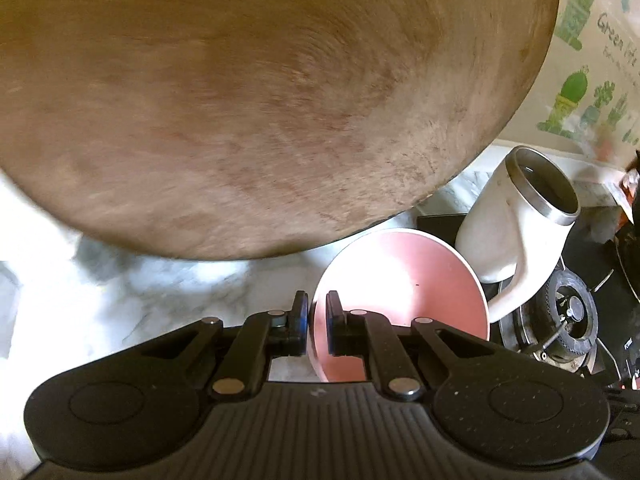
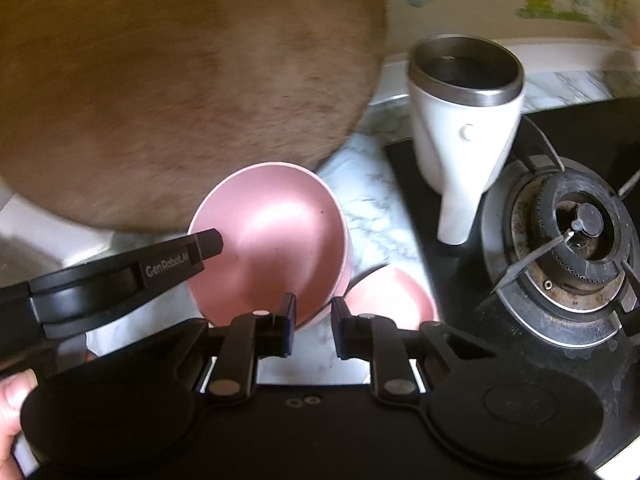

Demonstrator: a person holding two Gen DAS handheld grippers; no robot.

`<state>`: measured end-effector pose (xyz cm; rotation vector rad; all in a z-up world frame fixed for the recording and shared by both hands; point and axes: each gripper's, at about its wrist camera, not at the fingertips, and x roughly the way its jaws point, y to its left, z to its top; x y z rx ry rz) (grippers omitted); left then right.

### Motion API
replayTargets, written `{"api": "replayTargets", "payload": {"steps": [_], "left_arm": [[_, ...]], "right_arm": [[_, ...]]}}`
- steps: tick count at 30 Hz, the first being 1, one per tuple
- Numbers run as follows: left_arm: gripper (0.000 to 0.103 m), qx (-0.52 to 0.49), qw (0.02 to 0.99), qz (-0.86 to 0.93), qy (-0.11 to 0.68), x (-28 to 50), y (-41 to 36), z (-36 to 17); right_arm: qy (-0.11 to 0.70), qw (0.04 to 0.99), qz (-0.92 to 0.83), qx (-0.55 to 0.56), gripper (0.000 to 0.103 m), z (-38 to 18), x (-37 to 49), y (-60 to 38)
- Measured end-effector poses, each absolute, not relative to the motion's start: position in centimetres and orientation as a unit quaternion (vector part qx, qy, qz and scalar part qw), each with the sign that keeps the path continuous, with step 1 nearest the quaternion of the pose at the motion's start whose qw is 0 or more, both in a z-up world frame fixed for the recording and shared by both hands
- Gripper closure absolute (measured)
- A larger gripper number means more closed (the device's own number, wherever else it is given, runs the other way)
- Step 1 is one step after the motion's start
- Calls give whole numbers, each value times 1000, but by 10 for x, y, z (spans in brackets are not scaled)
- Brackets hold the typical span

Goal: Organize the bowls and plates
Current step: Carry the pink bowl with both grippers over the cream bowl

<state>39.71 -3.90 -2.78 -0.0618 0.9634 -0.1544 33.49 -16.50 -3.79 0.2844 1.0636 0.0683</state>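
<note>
- the left gripper has its jaws nearly together, pinched on the rim of a pink bowl; one pad sits outside the wall, the other inside.
- in the right wrist view the same bowl appears tilted, its mouth turned toward the camera, with the left gripper reaching in from the left to its rim.
- the right gripper has its jaws a little apart; the left finger stands at the lower edge of the tilted bowl, but whether the pads press on it cannot be told.
- a second pink bowl lies just right of the first, on the marble counter, partly behind the right finger.
- a big round wooden board fills the upper part of both views, blurred, just behind the bowls.
- a white mug with a steel rim stands on the black stove top, beside a gas burner.
- a thumb shows at the lower left edge of the right wrist view.
</note>
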Motion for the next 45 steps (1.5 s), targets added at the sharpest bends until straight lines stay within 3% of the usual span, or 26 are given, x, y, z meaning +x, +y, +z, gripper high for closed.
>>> {"api": "replayTargets", "payload": {"steps": [17,35,45], "left_arm": [[95,-60,898,19,436,277,30,14],[95,-67,898,66,430,170,121,28],[95,-81,889,81,444,130,152,10]], "right_arm": [[491,856,144,77,84,7,261,-112],[507,837,202,40,84,1,183,-23],[527,823,213,15,84,-20,152,9]]}}
